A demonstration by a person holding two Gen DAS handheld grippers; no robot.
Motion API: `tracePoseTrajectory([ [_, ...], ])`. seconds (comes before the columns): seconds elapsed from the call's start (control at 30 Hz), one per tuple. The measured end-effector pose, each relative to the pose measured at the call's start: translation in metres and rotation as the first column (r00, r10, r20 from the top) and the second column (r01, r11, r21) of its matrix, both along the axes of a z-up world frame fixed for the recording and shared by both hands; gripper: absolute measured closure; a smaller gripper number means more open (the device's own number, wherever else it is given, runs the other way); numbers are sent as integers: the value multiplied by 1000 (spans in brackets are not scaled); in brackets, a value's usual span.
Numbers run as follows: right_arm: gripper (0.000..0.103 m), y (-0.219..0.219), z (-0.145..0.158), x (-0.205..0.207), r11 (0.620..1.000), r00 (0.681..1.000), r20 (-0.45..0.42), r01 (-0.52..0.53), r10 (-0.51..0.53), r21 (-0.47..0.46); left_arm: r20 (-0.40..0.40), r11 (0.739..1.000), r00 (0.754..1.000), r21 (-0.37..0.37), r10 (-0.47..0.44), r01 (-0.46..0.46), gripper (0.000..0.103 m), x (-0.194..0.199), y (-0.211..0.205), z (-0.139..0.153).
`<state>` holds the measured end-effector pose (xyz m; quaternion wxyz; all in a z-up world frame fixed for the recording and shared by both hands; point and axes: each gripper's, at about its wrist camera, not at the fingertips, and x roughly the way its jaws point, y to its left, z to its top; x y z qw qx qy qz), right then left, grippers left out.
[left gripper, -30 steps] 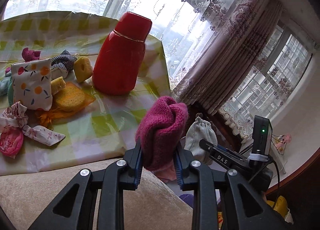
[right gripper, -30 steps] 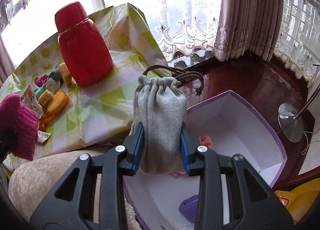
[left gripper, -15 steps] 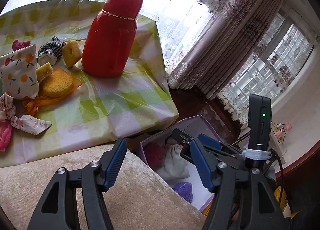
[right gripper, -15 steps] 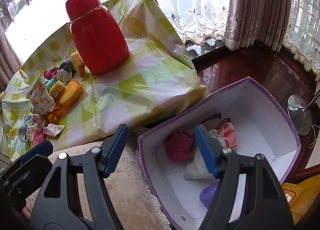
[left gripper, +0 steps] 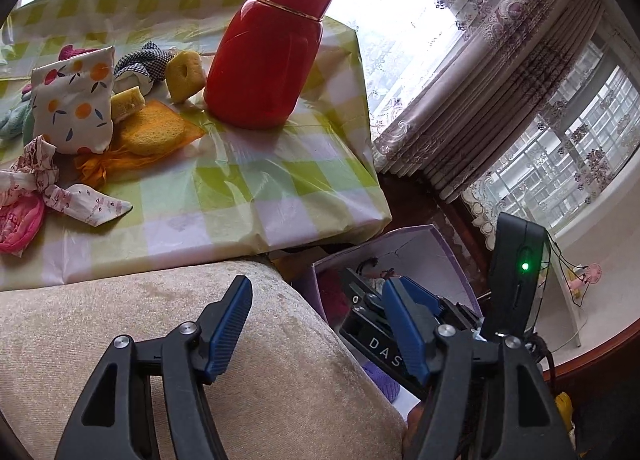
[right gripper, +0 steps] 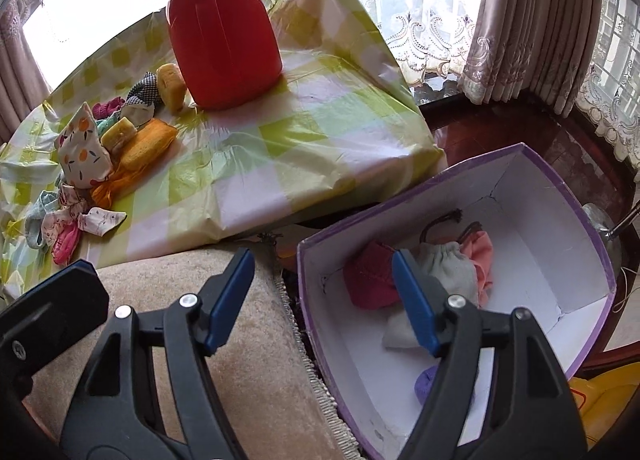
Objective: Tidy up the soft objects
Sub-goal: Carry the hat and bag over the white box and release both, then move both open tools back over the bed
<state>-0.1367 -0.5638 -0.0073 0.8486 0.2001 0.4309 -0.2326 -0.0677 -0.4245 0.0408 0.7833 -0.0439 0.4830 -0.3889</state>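
Observation:
A white box with purple edges (right gripper: 560, 195) stands on the floor below the table. In it lie a pink knitted piece (right gripper: 368, 280), a grey drawstring pouch (right gripper: 448, 268), a peach cloth (right gripper: 482, 252) and a purple item (right gripper: 426, 380). My right gripper (right gripper: 322, 260) hangs open and empty over the box's near left corner. My left gripper (left gripper: 318, 292) is open and empty above the beige cushion (left gripper: 120, 320), left of the box (left gripper: 424, 244). On the checked tablecloth lie a fruit-print pouch (left gripper: 74, 99), an orange sponge (left gripper: 152, 127), a yellow sponge (left gripper: 182, 73) and a bow cloth (left gripper: 80, 199).
A tall red flask (left gripper: 268, 47) stands on the table just behind the pile. Curtains (left gripper: 480, 99) and a dark wooden floor (right gripper: 500, 139) lie beyond the box. A lamp base (right gripper: 600, 219) sits to the box's right. The right gripper's body (left gripper: 376, 344) hides part of the box.
Both grippers opened. The pink knitted piece left the left gripper and the grey pouch left the right one; both now lie in the box. The right gripper has shifted left and lower.

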Motion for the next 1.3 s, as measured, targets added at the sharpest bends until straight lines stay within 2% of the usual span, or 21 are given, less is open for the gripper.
tracePoseTrajectory([
  [0.23, 28, 2, 1, -6, 1000, 999, 33, 12, -11, -16, 18, 1000, 1000, -3, -15, 15, 34, -1, -1, 1],
  [0.37, 28, 3, 6, -4, 1000, 999, 34, 7, -6, -20, 8, 999, 1000, -32, -18, 18, 27, 4, 4, 0],
  [0.47, 28, 5, 18, -3, 999, 999, 53, 6, -4, -40, -17, 997, 1000, -66, 26, -27, 27, 16, 17, 3],
  [0.7, 28, 10, 28, 10, 998, 998, 45, -46, 49, -50, 47, 996, 996, -55, 69, -67, 27, 29, 35, 18],
  [0.93, 28, 21, 50, 50, 988, 984, 102, -144, 149, -47, 32, 988, 989, -60, 147, -144, 27, 52, 75, 23],
  [1.03, 28, 35, 59, 75, 980, 970, 138, -195, 200, -47, 90, 968, 964, -49, 251, -248, 27, 73, 113, 32],
  [1.13, 28, 51, 60, 100, 970, 958, 151, -241, 243, -29, 126, 935, 927, -26, 353, -353, 27, 97, 150, 33],
  [1.3, 28, 78, 53, 138, 953, 945, 129, -301, 301, -16, 139, 862, 854, 11, 501, -508, 27, 139, 206, 24],
])
